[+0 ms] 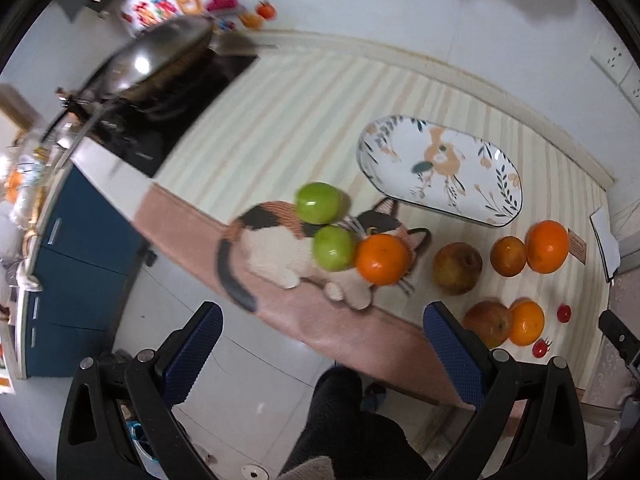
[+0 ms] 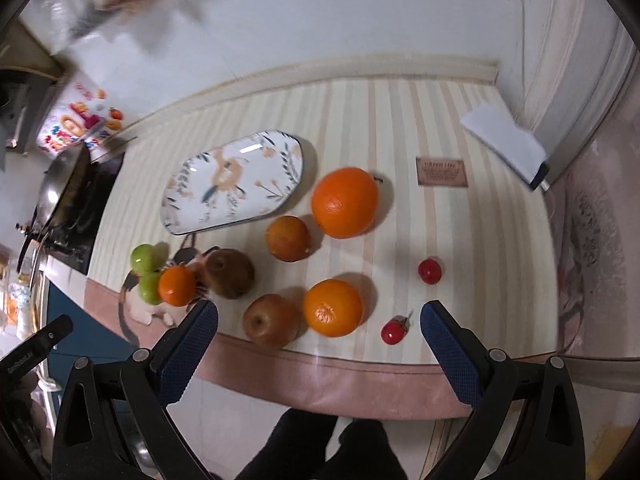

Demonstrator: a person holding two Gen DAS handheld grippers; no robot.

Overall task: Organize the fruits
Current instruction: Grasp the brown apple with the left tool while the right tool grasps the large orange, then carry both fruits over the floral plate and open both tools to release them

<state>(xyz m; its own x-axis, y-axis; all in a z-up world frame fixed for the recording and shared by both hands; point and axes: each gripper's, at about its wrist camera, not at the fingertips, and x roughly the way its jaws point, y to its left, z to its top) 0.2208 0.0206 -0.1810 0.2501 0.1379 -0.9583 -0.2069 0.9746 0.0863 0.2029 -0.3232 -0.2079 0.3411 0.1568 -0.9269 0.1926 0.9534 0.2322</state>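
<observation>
Two tools are in view, both held above the near edge of the surface with jaws spread wide and nothing between them. Ahead of the right tool, almost directly between its fingers, a mandarin is seen, touching a reddish apple just to its left. A cherry tomato lies just inside the right finger, and a second tomato a little beyond it. Farther ahead lie a small dark orange and a large orange. The oval plate is placed beyond and to the left, its long axis running from near-left to far-right, and it holds no fruit.

Ahead of the left tool, two green apples and an orange are clustered, with a brownish fruit to the right.

It is judged that the mandarin is nearest to the right tool and would be taken first, the carry then running forward and leftward to the plate.
</observation>
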